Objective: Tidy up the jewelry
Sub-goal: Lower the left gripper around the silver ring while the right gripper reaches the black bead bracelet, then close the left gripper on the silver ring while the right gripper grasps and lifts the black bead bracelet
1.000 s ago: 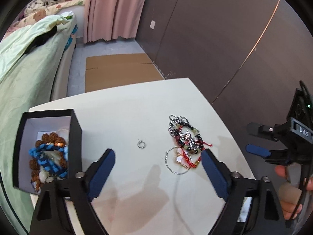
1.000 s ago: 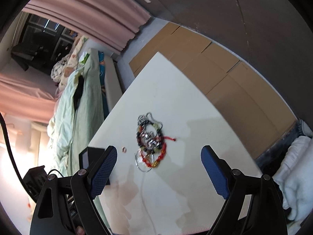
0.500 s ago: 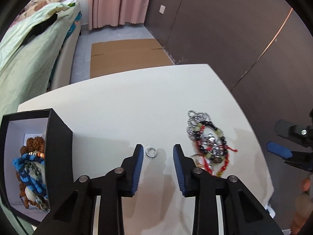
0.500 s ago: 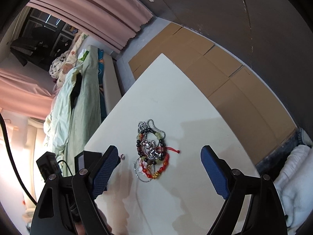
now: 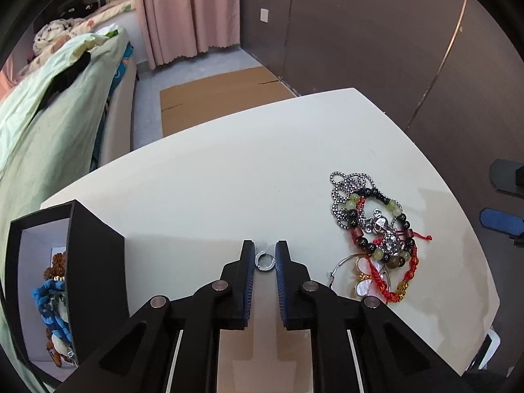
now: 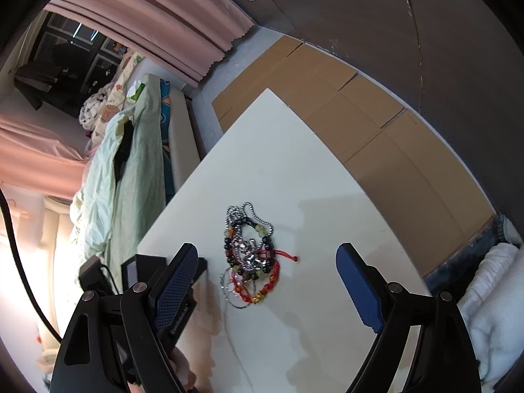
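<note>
The white table (image 5: 229, 170) carries everything, and the other things are placed from it. At its near-left corner stands an open black box (image 5: 88, 262), already holding a blue braided piece and brown beads. Toward the table's right side lies a tangled heap of jewelry (image 5: 373, 229): a silver chain, dark and pale-green bead bracelets, red cord, a thin hoop and a shell-like charm, all interlocked. Above that heap, in the right wrist view, the right gripper (image 6: 267, 281) hangs with its jaws spread wide and nothing between them. Low over the table's near middle, between box and heap, the left gripper (image 5: 265, 258) is closing, its blue pads (image 5: 250, 271) bracketing the smallest thing here, a small silver ring (image 5: 265, 261) lying flat on the surface; the pads look just beside its rim, and whether they already press it I cannot tell. The ring is probably light, hard, smooth metal, so it should slide or flip sooner than bend. The sound hold looks to be across its widest line, pads squarely on opposite outer edges and low against the table, closing gently so it does not squirt out. The heap, by contrast, seems soft and snag-prone; lifting one strand would likely drag its neighbours.
</note>
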Motion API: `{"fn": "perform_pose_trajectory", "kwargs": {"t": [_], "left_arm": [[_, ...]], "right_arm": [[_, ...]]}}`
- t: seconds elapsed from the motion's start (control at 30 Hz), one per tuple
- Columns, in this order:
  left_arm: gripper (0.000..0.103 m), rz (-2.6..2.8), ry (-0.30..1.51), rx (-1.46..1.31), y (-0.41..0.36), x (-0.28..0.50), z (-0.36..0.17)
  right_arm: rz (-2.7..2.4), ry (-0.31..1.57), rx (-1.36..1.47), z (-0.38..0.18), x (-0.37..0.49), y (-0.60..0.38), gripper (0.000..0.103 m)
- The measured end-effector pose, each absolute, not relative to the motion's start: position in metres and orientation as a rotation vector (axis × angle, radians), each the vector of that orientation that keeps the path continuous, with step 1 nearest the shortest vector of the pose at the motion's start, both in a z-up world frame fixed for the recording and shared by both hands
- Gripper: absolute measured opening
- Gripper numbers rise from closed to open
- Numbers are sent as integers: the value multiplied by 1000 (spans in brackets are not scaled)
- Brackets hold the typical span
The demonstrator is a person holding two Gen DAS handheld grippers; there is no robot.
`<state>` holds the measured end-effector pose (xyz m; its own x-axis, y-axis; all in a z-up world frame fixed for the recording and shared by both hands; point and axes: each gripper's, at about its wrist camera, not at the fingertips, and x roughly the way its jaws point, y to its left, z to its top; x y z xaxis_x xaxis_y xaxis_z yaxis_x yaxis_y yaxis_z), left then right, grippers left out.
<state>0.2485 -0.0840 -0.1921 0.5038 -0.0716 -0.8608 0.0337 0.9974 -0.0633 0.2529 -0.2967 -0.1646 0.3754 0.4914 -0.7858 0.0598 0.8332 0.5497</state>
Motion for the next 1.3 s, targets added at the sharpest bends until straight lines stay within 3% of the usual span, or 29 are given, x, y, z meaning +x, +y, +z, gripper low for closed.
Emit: {"fn": "perform_pose_trajectory", "kwargs": {"t": [0.07, 0.3, 0.4, 0.77, 0.93, 1.1, 1.3], "left_arm": [[13, -76, 1043, -69, -81, 248, -191], [13, -99, 989, -116, -74, 239, -167], [13, -107, 973, -139, -69, 235, -159], [13, -112, 914, -210, -46, 223, -134], [13, -108, 887, -234, -36, 216, -124], [13, -89, 862, -264, -20, 208, -115], [13, -33, 831, -315, 11, 194, -105]], "right_arm": [[287, 1166, 532, -165, 254, -296, 86], [312, 1197, 441, -175, 257, -275, 51], [304, 1209, 378, -180, 262, -264, 42], [254, 1240, 199, -196, 275, -235, 22], [216, 1211, 110, -194, 274, -223, 19], [211, 1204, 3, -191, 267, -207, 10], [267, 1174, 24, -182, 256, -206, 9]]}}
